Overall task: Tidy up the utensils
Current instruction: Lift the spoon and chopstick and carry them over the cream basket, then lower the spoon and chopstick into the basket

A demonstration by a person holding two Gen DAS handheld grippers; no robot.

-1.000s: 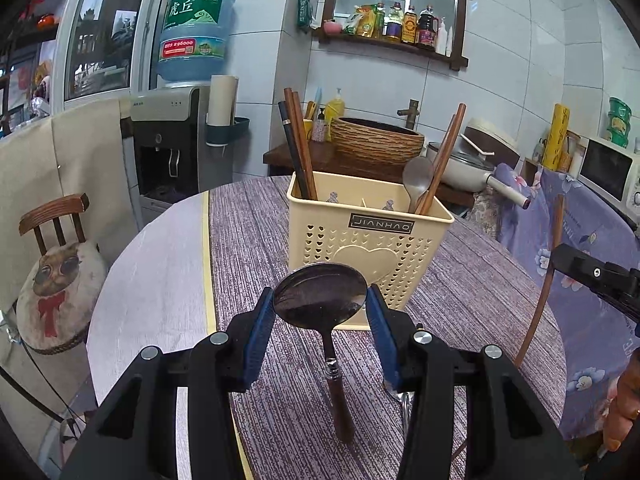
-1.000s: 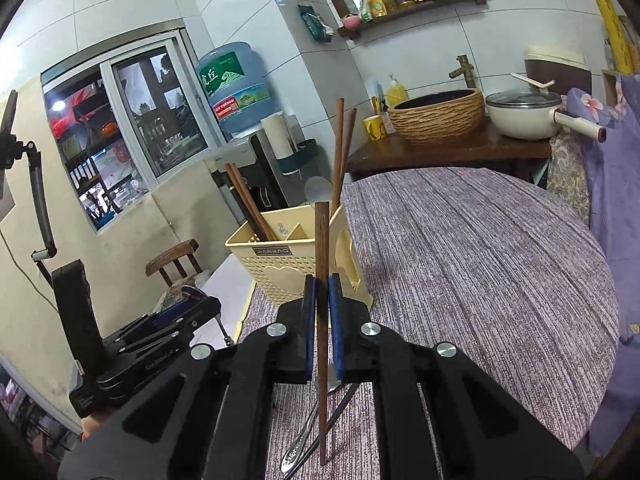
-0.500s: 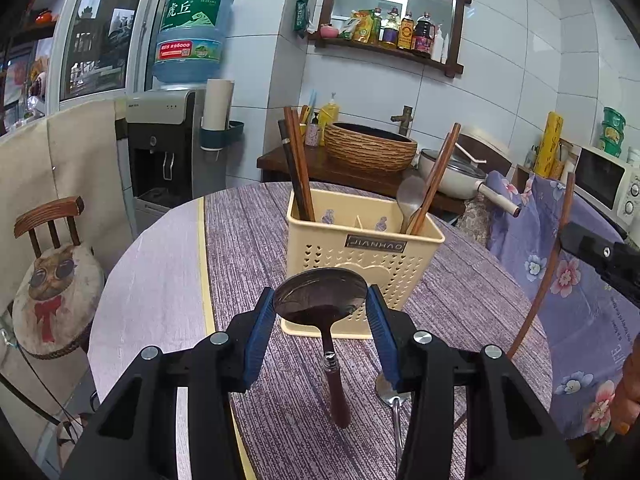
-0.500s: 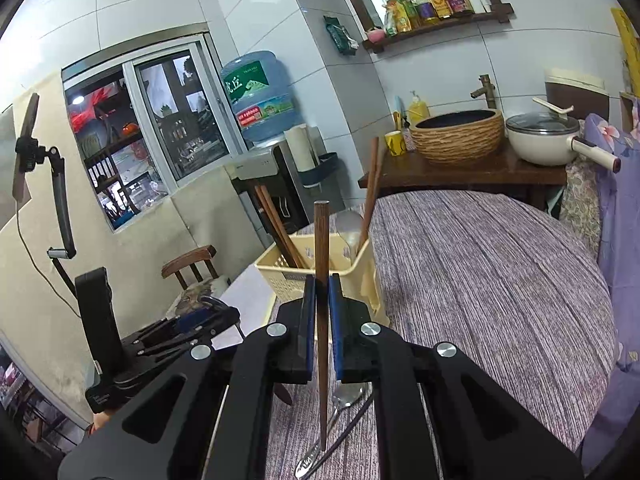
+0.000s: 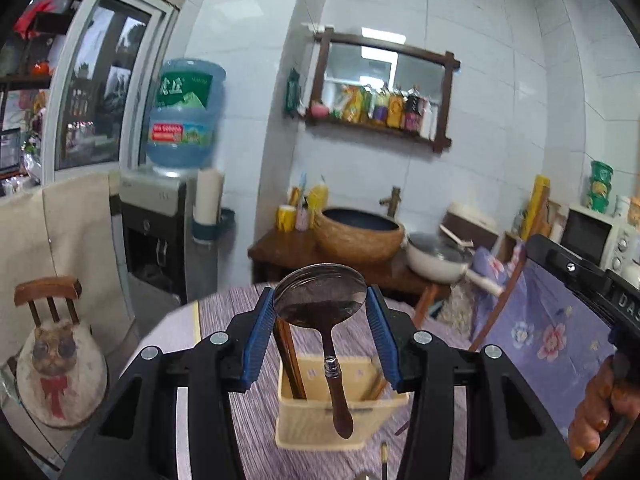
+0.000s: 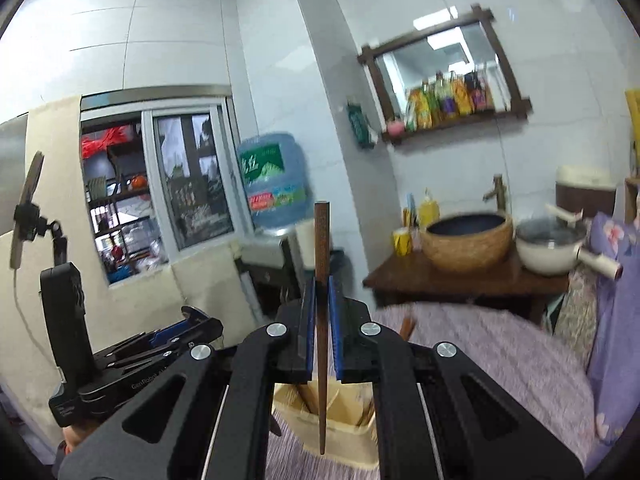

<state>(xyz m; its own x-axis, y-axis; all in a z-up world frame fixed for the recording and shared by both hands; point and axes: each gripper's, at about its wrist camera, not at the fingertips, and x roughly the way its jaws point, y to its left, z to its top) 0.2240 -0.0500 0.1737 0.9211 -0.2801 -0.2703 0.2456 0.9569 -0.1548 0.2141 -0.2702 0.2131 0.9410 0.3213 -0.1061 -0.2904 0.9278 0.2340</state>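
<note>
A metal spoon [image 5: 320, 300] is clamped by its bowl in the left gripper [image 5: 320, 340], and a wooden chopstick [image 6: 321, 320] is pinched upright in the right gripper [image 6: 321, 332], both above the cream utensil caddy [image 5: 340, 420]. Chopsticks are already stowed; these two remain. More cutlery on the table [image 5: 248, 420] is glimpsed only by the left wrist view.

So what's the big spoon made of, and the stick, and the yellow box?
The spoon looks like shiny metal, since its bowl mirrors the room; its dark brown handle is probably wood. The stick, a chopstick, looks like dull brown wood with fine grain. The yellow box seems smooth matte plastic, though blur leaves that open.
</note>
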